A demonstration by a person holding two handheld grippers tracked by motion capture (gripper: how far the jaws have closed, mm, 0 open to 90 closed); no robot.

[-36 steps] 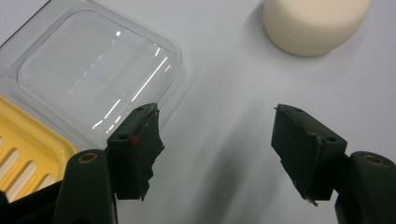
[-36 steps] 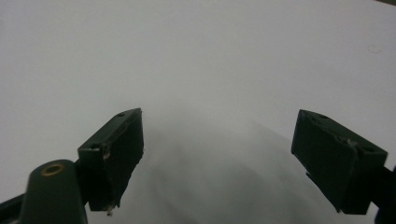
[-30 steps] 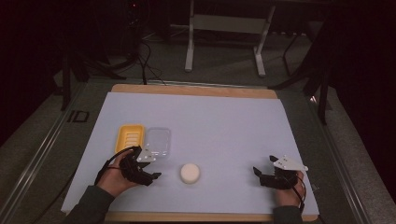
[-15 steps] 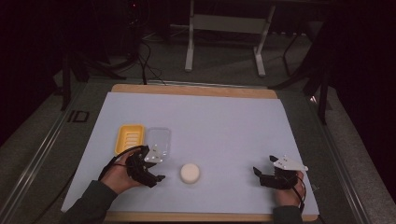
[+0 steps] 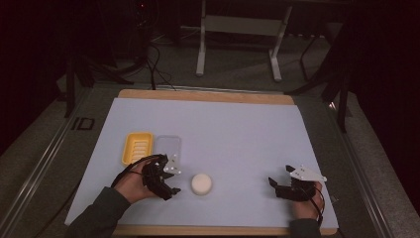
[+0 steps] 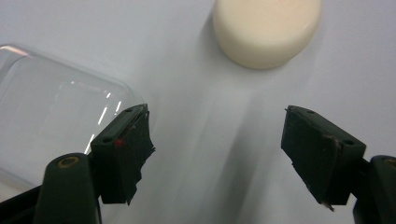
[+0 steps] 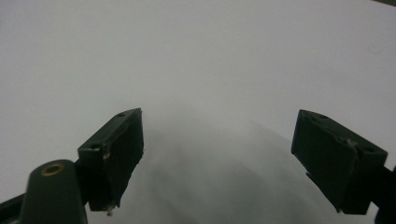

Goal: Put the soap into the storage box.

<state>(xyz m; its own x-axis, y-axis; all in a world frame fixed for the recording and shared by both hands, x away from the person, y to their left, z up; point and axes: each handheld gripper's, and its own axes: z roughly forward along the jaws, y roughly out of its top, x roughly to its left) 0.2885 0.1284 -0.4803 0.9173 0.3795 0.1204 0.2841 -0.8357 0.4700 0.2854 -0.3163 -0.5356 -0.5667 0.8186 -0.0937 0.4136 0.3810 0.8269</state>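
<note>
The left gripper (image 5: 171, 184) is sitting near the front-left of the pale mat (image 5: 237, 134), and its jaws have just been opening. In the left gripper view they're standing well apart with nothing but bare mat between them, so it's released, not gripping anything. The round cream soap bar (image 5: 201, 183) is lying just ahead of the open jaws, a bit toward the right jaw, not touching either pad. In the high view it's sitting just beside the jaw tips, toward the middle of the mat.

Right behind the left gripper, on the far side, a clear plastic lid (image 5: 167, 148) is lying flat. In the left gripper view its rounded corner (image 6: 56, 102) is running right up against the left jaw, and I can't tell if they're actually touching. So that side is looking tight. A yellow soap dish (image 5: 137, 148) is sitting edge to edge with the lid, on the side farther from the soap.

The right gripper (image 5: 275, 184) is hanging out well apart at the front-right, jaws also spread wide over bare mat with nothing between them. Loads of free mat is stretching between the soap and that gripper, and beyond both toward the far wooden edge of the table (image 5: 208, 95). The mat's near edge is running close behind both hands.
</note>
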